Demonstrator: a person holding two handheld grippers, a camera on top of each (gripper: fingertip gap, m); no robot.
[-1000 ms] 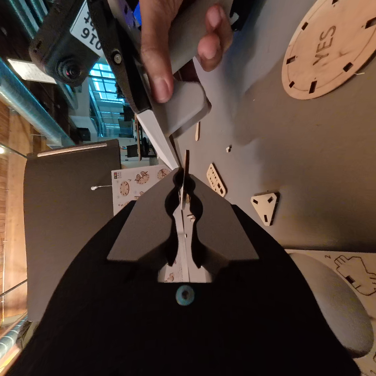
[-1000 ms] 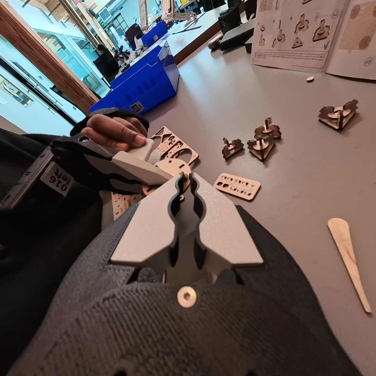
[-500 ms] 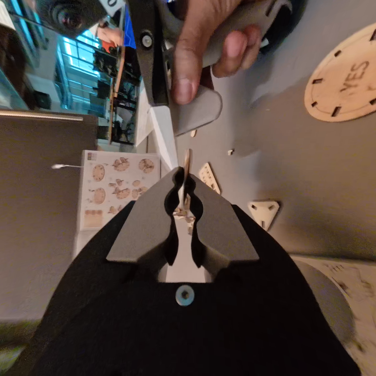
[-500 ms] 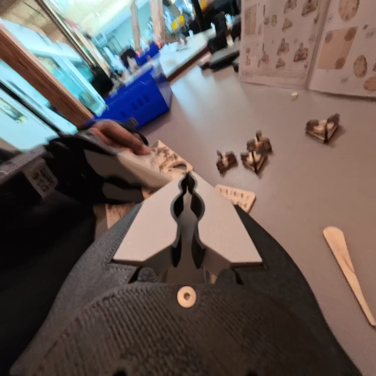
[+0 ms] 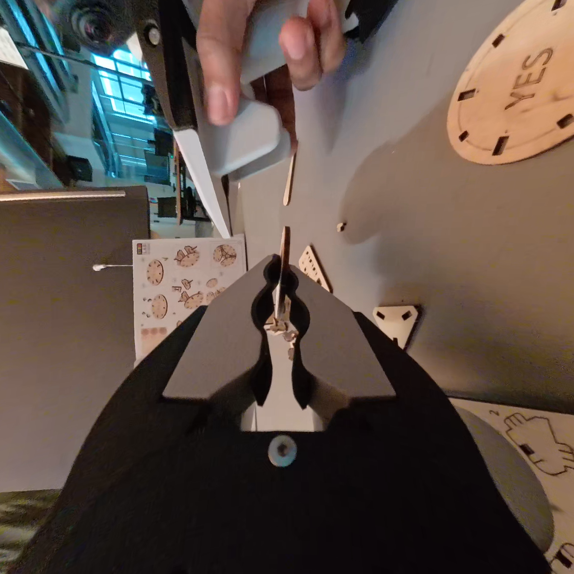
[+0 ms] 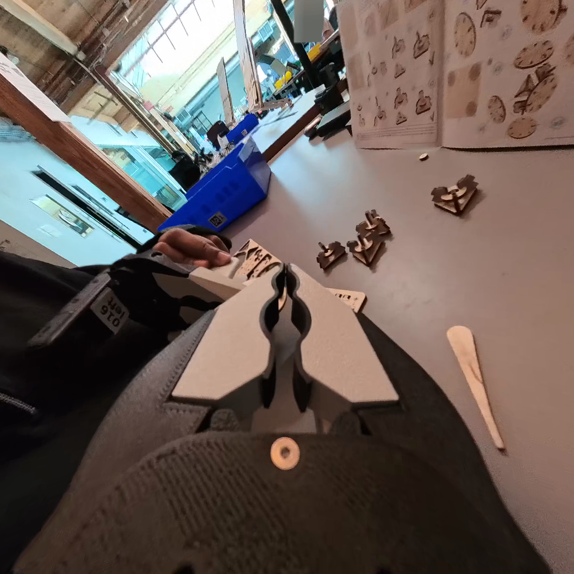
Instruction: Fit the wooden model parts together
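Left claw (image 5: 281, 257) is pinching a thin wooden piece (image 5: 285, 245), which I see edge-on. Both pads press its faces, and it sticks out past the tips toward 12 o'clock. Right claw (image 6: 285, 267) is pressed together at the tips, and I can make out nothing gripped in it. A sliver of wood shows through the gap behind its tips, but I cannot tell that it is touched.

Working outward in the left camera, a slotted strip (image 5: 313, 273) lies just beside the tips at 2 o'clock. A bare triangular plate (image 5: 396, 320) lies at 3 o'clock and a flat stick (image 5: 289, 177) at 12. The big round disc (image 5: 512, 93) lies well off at 1 o'clock with its slots empty. An instruction sheet (image 5: 186, 289) lies at 9 o'clock.

In the right camera, three small triangular assemblies (image 6: 368, 242) are already slotted together and stand on the table (image 6: 466, 279) at 1 to 2 o'clock. I judge these parts built, while the disc, plate and strip remain loose.

As for pose, the left claw is rolled on its side, so the table runs vertically in its camera. The right hand (image 5: 248, 46) grips its handle above at 12 o'clock, with that claw's long finger slanting down near the pinched piece. The left hand (image 6: 192, 248) sits at 10 o'clock in the right camera, with a blue bin (image 6: 226, 192) beyond it.
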